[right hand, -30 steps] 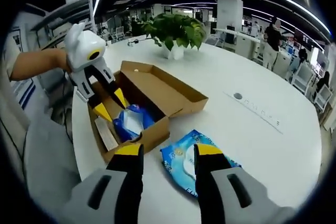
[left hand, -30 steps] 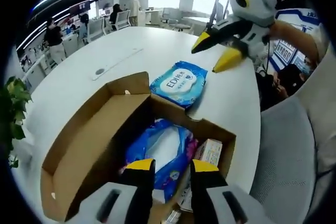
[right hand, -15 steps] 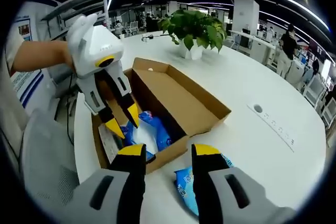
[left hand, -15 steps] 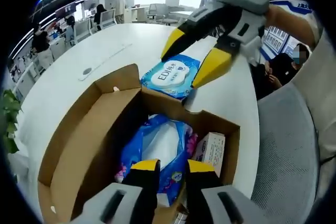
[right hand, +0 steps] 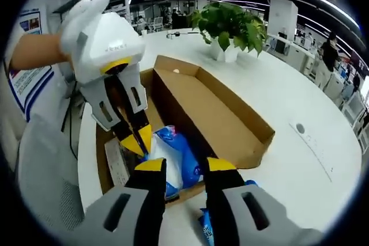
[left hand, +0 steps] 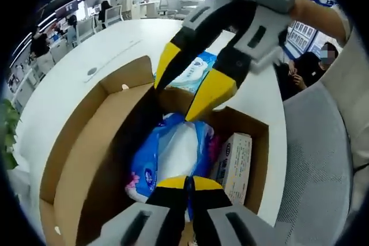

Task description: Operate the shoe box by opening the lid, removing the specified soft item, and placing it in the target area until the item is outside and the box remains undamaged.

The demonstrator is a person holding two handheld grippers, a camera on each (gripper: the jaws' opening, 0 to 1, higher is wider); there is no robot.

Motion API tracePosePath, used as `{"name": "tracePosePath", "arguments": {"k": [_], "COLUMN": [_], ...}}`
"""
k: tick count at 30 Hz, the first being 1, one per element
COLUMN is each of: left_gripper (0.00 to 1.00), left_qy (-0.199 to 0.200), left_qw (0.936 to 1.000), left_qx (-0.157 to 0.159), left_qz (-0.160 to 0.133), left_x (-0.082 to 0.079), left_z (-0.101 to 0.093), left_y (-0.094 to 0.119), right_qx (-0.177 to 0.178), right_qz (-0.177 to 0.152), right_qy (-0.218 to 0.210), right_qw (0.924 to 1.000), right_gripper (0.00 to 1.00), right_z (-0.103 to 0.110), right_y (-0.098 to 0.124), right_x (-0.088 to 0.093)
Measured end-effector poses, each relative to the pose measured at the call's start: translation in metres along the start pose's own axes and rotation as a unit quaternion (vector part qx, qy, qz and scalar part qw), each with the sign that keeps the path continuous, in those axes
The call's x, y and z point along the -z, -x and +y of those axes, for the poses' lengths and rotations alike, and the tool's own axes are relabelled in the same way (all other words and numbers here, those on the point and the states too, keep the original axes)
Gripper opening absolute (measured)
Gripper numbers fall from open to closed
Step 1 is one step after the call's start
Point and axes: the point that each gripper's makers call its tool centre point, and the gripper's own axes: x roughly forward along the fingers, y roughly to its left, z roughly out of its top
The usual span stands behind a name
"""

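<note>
Left gripper view looks down into the open shoe box [left hand: 69, 159]. Nearest, the left gripper [left hand: 184, 184] has its yellow tips squeezed together on the near end of the blue plastic pack [left hand: 170, 156] inside the box. The pack lies flat, with its long side running from that gripper toward the far end of the box. A small white carton [left hand: 235, 158] lies beside the pack in the box. Over the far end of the box hangs the right gripper [left hand: 183, 87], jaws apart and holding nothing. Just past the box, a blue wet wipes pack [left hand: 193, 73] lies on the white table [left hand: 81, 67].

Right gripper view shows the brown lid [right hand: 216, 116] folded open, and past the box a potted plant [right hand: 228, 24].
</note>
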Motion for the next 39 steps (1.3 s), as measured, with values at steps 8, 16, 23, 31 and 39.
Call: {"name": "tracePosePath", "arguments": {"k": [8, 16, 23, 31, 39], "left_gripper": [0.0, 0.03, 0.13, 0.07, 0.0], "left_qy": [0.012, -0.006, -0.03, -0.053, -0.033], "left_qw": [0.9999, 0.9999, 0.9994, 0.9983, 0.999], "left_qx": [0.003, 0.005, 0.011, 0.024, 0.028], "left_qz": [-0.003, -0.01, -0.01, 0.004, 0.013], "left_x": [0.001, 0.001, 0.0, 0.004, 0.01], "left_z": [0.001, -0.004, -0.007, -0.011, -0.016], "left_y": [0.002, 0.003, -0.002, -0.009, -0.004], "right_qx": [0.002, 0.014, 0.014, 0.016, 0.018], "right_qz": [0.022, 0.046, 0.051, 0.052, 0.046], "right_qy": [0.022, 0.018, 0.014, 0.014, 0.01], "right_qw": [0.9995, 0.9987, 0.9985, 0.9984, 0.9987], "right_gripper": [0.17, 0.02, 0.0, 0.0, 0.0], "right_z": [0.003, 0.001, 0.002, 0.002, 0.001], "right_y": [-0.021, -0.035, -0.035, -0.035, -0.031], "right_x": [0.005, 0.014, 0.016, 0.016, 0.013]}}
